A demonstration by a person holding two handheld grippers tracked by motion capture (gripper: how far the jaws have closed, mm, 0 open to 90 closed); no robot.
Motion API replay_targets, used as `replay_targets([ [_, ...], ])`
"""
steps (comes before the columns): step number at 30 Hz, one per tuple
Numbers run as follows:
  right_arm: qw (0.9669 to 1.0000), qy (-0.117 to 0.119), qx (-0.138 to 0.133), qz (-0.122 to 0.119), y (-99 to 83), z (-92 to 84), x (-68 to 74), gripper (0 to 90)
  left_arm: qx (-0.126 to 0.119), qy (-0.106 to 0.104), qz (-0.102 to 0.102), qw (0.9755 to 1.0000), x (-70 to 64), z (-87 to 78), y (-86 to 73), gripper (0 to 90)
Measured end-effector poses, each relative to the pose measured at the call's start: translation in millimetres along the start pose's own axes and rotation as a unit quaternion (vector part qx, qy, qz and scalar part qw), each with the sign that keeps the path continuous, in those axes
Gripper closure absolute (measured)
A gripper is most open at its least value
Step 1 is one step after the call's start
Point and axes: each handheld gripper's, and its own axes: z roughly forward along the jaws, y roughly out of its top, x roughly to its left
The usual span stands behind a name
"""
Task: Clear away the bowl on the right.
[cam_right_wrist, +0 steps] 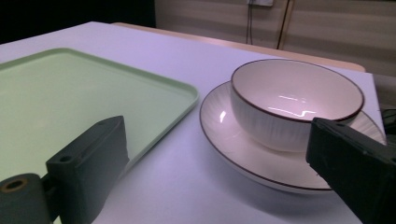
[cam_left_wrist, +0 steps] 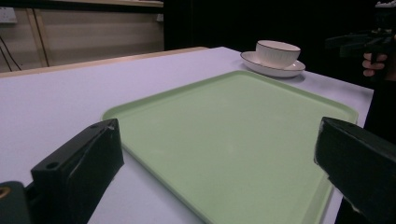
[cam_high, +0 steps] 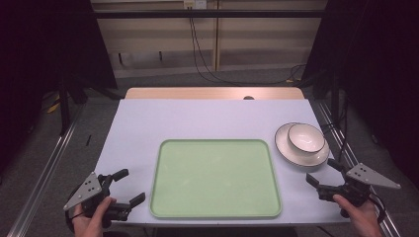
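Lower left: left gripper [cam_high: 129, 187], jaws spread and empty, beside the green tray [cam_high: 215, 178] at centre. Right of the tray, a bowl [cam_high: 306, 137] sits on a plate [cam_high: 284, 146]. Lower right: right gripper [cam_high: 323, 173], jaws spread and empty, just below the plate, nothing between.

1. Your left hand [cam_high: 91, 219] comes in at the bottom left corner of the high view, wrapped around the left gripper [cam_high: 129, 186].
2. That gripper's fingers [cam_high: 121, 174] stand wide apart with nothing between them, aimed to the right and a little forward.
3. Your right hand [cam_high: 360, 217] enters at the bottom right corner, holding the right gripper [cam_high: 323, 173].
4. Its fingers [cam_high: 335, 164] are also spread wide and empty, pointing forward and to the left.
5. Each gripper carries its grey three-cornered plate on top.
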Motion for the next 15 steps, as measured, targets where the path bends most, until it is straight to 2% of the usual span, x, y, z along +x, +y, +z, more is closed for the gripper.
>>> replay_targets([
  [1,1.0,0.003,0.003,-0.002,0.0,0.6,0.4,4.7,0.003,-0.001,0.007,1.0,0.5,-0.8,0.2,1.1],
  [6,0.9993,0.031,0.021,0.007,0.4,2.6,-0.4,6.2,0.001,-0.004,0.004,1.0,0.0,-0.6,0.3,1.2],
  [10,0.9986,0.044,0.03,0.002,0.3,4.9,0.5,7.8,0.003,0.0,0.004,1.0,-0.2,-0.4,0.3,1.2],
  [12,0.9981,0.048,0.038,-0.004,0.4,5.9,0.1,7.8,0.01,-0.002,0.015,0.9998,0.7,-0.3,0.6,1.1],
  [15,0.9969,0.059,0.051,-0.001,0.3,10.9,-0.8,4.9,0.012,-0.006,0.013,0.9998,-0.5,1.6,0.8,1.2],
])
